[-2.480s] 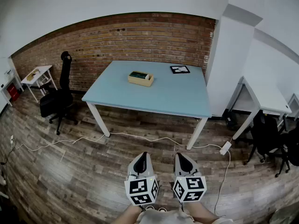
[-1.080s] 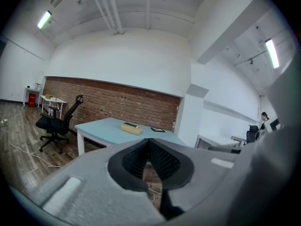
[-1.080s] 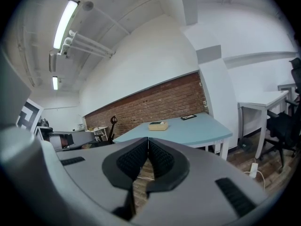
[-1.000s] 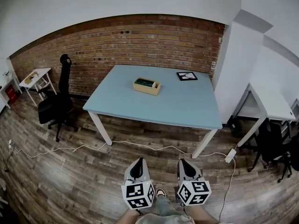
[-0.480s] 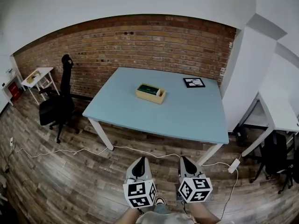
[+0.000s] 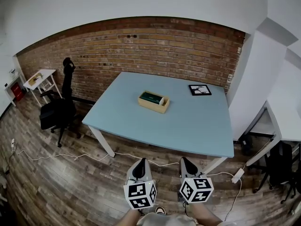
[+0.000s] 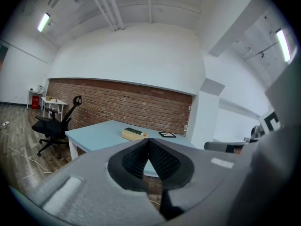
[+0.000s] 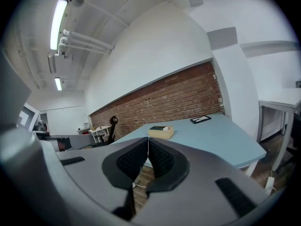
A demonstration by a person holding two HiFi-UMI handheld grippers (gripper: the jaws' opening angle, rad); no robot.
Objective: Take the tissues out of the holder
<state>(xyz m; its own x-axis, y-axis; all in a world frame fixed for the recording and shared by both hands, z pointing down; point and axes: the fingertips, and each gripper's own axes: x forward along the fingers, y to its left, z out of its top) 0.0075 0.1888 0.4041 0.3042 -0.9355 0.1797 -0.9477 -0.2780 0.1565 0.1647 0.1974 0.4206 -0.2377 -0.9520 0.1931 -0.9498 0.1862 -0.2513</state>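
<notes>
Pale-wood rectangular tissue holder (image 6: 153, 101) lies mid light-blue worktop (image 6: 188, 126), long axis left-right, clear of edges. Pressed together, empty: left tongs (image 6: 141, 160) and right tongs (image 6: 184, 159).

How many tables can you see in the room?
3: the blue table in the middle, a small white table at far left, a white desk at right; others may be hidden.

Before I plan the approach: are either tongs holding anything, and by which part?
Nothing is held. The left tongs and right tongs are both shut and empty; the tissue holder sits untouched on the blue table ahead.
</notes>
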